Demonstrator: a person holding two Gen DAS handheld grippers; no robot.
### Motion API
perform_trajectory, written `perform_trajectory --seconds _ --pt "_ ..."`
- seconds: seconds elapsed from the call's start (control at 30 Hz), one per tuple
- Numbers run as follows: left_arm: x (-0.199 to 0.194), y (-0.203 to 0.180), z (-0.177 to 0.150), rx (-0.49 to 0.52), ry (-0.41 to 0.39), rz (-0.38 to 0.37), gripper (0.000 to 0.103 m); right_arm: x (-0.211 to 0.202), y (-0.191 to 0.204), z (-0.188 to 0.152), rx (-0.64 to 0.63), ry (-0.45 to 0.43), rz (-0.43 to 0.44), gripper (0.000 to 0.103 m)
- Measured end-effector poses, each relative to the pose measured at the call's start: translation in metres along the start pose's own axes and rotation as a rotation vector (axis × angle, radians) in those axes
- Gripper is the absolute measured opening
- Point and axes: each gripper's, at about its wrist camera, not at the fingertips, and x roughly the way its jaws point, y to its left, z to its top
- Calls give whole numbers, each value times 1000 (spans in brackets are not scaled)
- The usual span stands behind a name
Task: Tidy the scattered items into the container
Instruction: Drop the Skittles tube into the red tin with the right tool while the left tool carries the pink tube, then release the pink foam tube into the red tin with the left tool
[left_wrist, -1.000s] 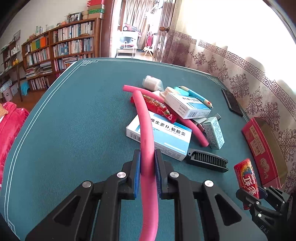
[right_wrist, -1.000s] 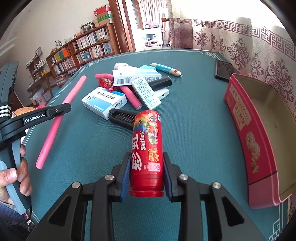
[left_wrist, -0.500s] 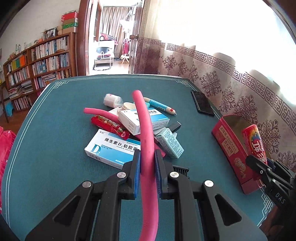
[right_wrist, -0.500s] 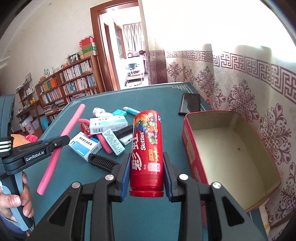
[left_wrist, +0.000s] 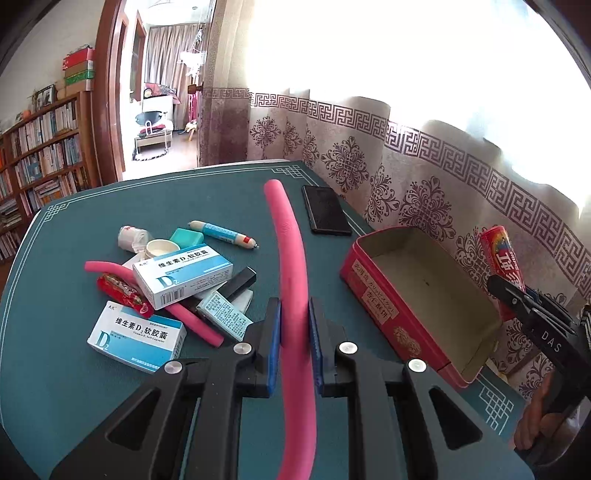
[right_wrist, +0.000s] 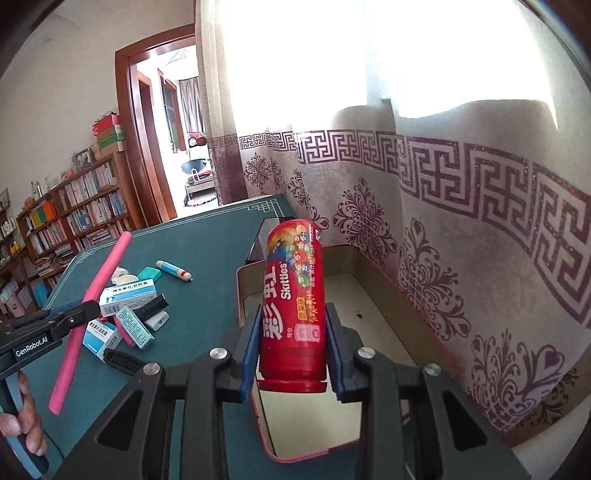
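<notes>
My left gripper (left_wrist: 294, 332) is shut on a long pink foam stick (left_wrist: 290, 266) and holds it above the green table, left of the red tin box (left_wrist: 373, 288). My right gripper (right_wrist: 291, 345) is shut on a red Skittles tube (right_wrist: 293, 295) and holds it upright above the open, empty tin (right_wrist: 369, 306). The tube also shows in the left wrist view (left_wrist: 502, 258), over the tin's right side. The stick shows in the right wrist view (right_wrist: 92, 314), in the left gripper (right_wrist: 74, 317).
A pile lies on the table's left: two blue-white medicine boxes (left_wrist: 181, 273) (left_wrist: 136, 334), a second pink stick (left_wrist: 192, 319), a red wrapper (left_wrist: 123, 291), a pen-like tube (left_wrist: 223, 234), a black comb (right_wrist: 123, 362). A black phone (left_wrist: 325, 214) lies beyond the tin. Curtains hang right.
Both grippers have risen and swung right. The Skittles tube has moved from over the table to above the open tin. The pink stick has lifted off the pile.
</notes>
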Motion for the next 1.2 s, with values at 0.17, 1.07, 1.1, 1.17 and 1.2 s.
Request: perform_trajectory --seconds 0.17,1.07,1.1,1.17,1.2 --pt "4 -18 6 23 0 -19 16 11 -11 -4 7 35 -11 35" --pt "62 -117 37 145 87 -203 16 13 -41 -18 41 55 -21 74" --pt "68 -121 39 139 105 -233 16 13 -40 -18 40 55 -21 76" --pt "80 -128 43 123 132 -263 16 13 -38 -20 33 55 -27 80" --pt "84 -132 45 121 140 -270 16 12 -37 -21 26 53 -33 80"
